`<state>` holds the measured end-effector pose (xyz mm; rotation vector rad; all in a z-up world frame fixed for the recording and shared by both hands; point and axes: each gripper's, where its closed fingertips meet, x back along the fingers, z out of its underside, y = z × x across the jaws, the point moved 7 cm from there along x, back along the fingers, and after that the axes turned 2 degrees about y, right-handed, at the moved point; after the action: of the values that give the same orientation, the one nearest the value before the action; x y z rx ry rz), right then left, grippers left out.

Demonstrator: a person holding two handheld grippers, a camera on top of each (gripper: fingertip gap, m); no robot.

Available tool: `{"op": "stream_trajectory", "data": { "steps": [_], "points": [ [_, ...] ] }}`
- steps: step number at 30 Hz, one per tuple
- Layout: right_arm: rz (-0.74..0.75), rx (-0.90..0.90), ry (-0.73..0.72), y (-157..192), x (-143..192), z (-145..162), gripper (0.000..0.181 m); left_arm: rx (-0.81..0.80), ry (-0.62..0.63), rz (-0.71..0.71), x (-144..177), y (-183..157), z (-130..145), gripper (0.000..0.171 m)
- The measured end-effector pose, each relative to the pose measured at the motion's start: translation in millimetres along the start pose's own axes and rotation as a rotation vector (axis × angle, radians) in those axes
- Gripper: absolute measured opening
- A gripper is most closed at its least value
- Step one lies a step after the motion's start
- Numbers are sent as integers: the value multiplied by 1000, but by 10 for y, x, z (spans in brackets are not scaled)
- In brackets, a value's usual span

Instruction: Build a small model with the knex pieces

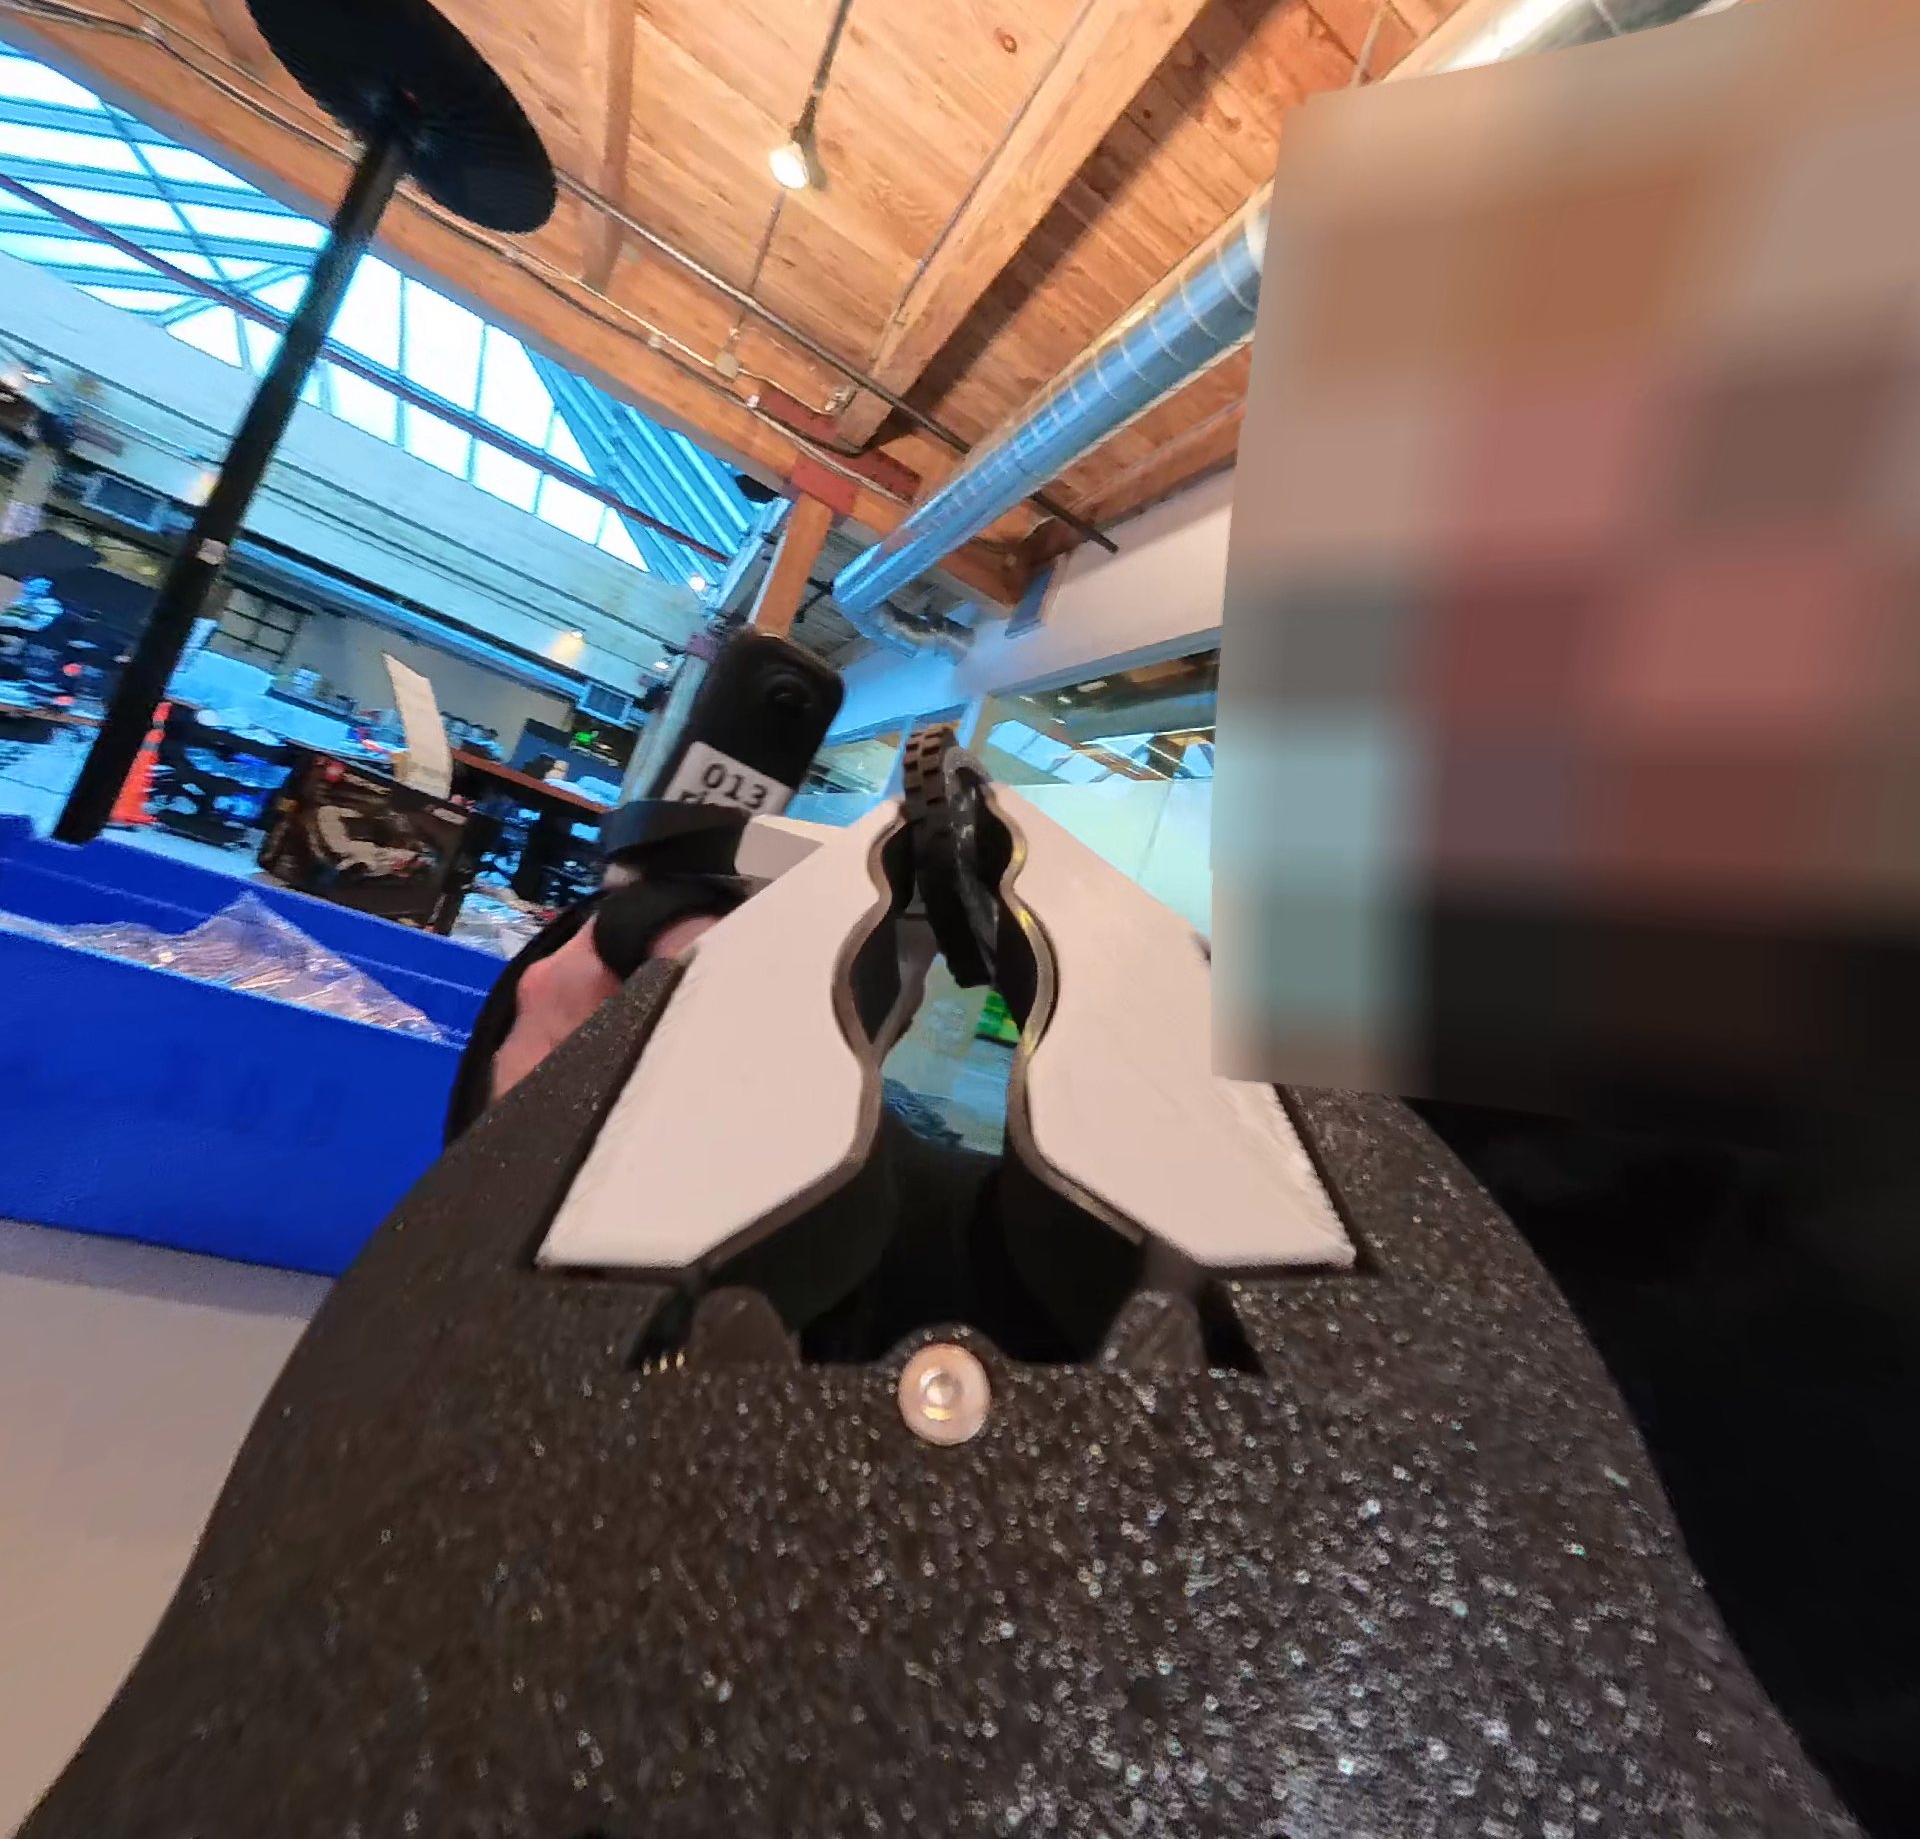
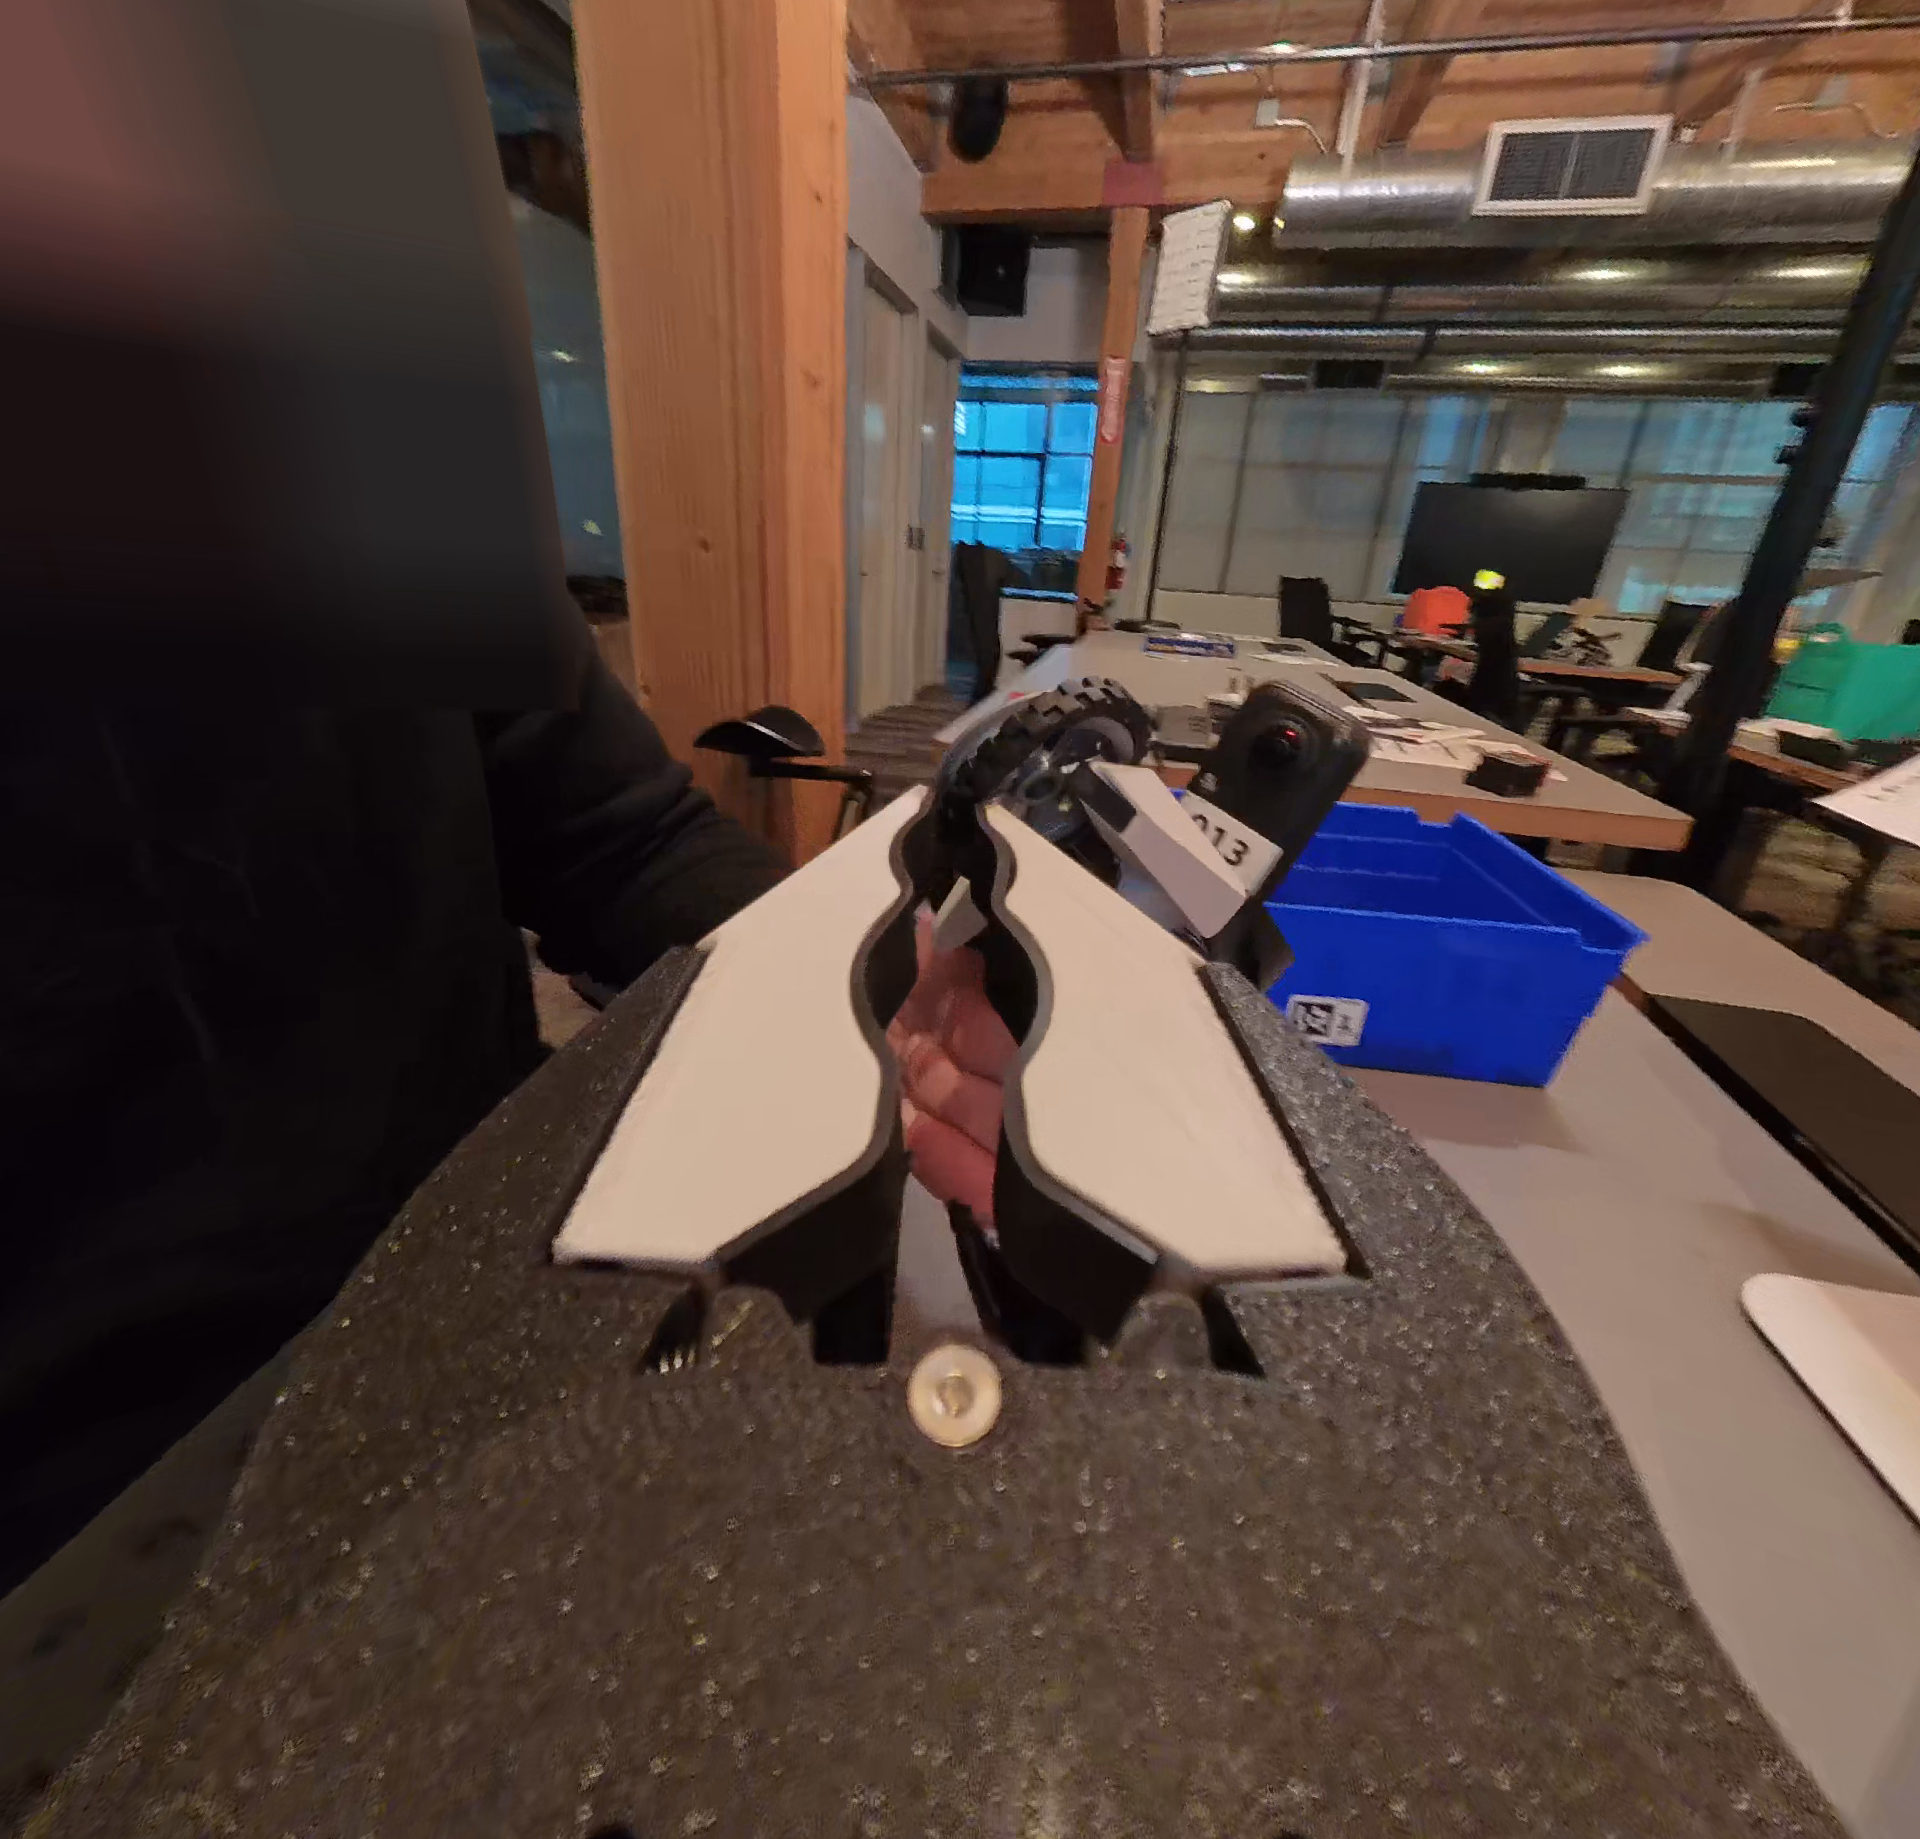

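In the left wrist view my left gripper (image 1: pixel 951 823) is raised, its white fingers (image 1: pixel 748 1041) shut on a small black knobby tyre (image 1: pixel 940 761) at the tips. The right gripper's black camera (image 1: pixel 769 719) and a hand (image 1: pixel 561 1000) sit just behind on the left. In the right wrist view my right gripper (image 2: pixel 961 813) is shut on a black knobby tyre (image 2: pixel 997 750) at its tips. A second small wheel with a grey hub (image 2: pixel 1101 735) sits right behind it, beside the left gripper's white finger (image 2: pixel 1174 839) and camera (image 2: pixel 1288 750). The two grippers meet tip to tip.
A blue bin (image 1: pixel 156 1093) with clear plastic bags (image 1: pixel 270 948) stands on the grey table (image 1: pixel 125 1426); it also shows in the right wrist view (image 2: pixel 1455 958). A black pole with a disc (image 1: pixel 260 418) rises at left. A wooden post (image 2: pixel 717 335) and a person in dark clothes (image 2: pixel 260 958) are close.
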<state>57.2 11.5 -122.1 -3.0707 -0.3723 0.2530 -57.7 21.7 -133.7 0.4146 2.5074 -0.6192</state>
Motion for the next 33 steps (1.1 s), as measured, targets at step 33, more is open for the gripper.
{"op": "stream_trajectory", "data": {
  "steps": [33],
  "points": [
    [226,30,206,-158,144,172,1,-166,271,-316,111,152,-3,11]
  ]
}}
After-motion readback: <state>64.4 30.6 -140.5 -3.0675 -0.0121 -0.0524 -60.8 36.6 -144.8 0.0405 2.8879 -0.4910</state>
